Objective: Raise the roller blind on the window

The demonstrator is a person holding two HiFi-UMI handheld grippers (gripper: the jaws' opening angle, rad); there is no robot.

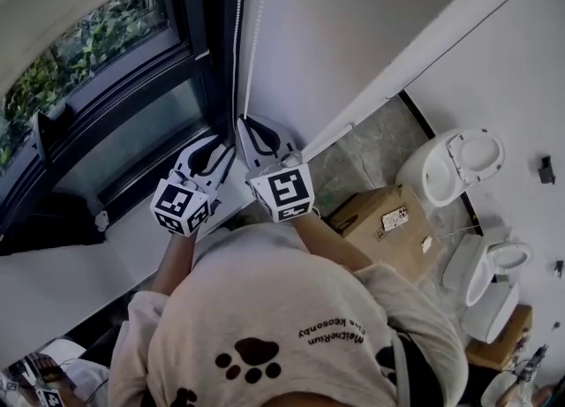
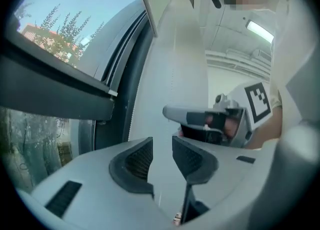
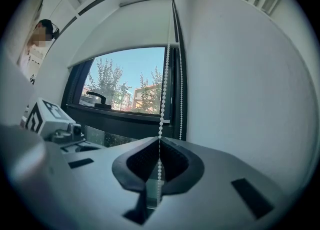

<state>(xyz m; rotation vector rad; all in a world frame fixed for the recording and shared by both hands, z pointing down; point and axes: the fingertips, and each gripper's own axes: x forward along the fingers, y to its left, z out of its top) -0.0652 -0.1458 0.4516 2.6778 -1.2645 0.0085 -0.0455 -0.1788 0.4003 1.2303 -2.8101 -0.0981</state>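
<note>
Roller blind (image 3: 125,27): white fabric, mounted at the head of the window (image 3: 80,82). In the right gripper view its lower edge hangs across the upper part of the glass (image 3: 135,69), with trees (image 3: 107,77) and buildings (image 3: 145,94) showing beneath, so I judge it partly raised and not yet home. Bead chain (image 3: 163,89): white, two strands, hanging beside the dark frame (image 3: 175,99) where it meets the wall (image 3: 240,74). Right gripper (image 3: 159,163): jaws closed on the nearer strand, beads running straight up out of the pads (image 3: 137,161). Left gripper (image 2: 162,150): jaws apart, nothing between them. It sits just beside the right gripper in the head view, and I see no chain in its own view. Hazards, as I judge them: (1) only one grip holds the chain, so if I loosen the right pads before the left has a fresh hold, the fabric's weight may run the blind back down; (2) the beads are small and smooth, and a hard tug could slide them through the pads; (3) the strands hang close together, so the left jaws could close on the farther strand and drive the blind the wrong way, or pinch both and lock the loop; (4) a pull angled away from the wall may jump the chain off its drive.
</note>
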